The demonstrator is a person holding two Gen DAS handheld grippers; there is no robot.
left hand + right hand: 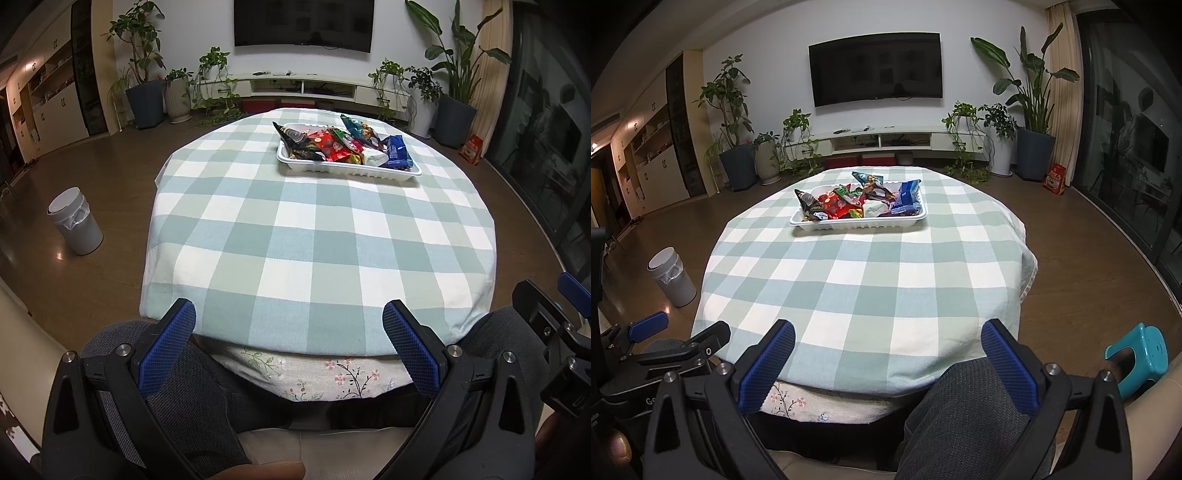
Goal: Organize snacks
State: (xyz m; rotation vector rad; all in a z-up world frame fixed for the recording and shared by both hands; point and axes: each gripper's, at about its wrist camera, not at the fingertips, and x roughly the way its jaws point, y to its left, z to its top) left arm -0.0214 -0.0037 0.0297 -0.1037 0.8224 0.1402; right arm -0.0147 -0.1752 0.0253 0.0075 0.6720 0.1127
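A white tray [354,172] [857,224] stands on the far part of the checked tablecloth [314,236] [864,280]. Several snack packets are piled in it: a black one [295,138] [809,202] at the left, red ones [327,146] [834,205] in the middle, a blue one [399,149] [908,194] at the right. My left gripper [290,345] is open and holds nothing, low by the table's near edge. My right gripper [888,363] is also open with nothing in it, at the same near edge. Both are far from the tray.
The person's grey-trousered knees [192,387] [960,413] sit under the grippers. A grey waste bin [74,221] [672,277] stands on the floor to the left. A teal stool [1141,354] is at the right. Potted plants [735,122], a TV [875,70] and a low cabinet [886,140] line the far wall.
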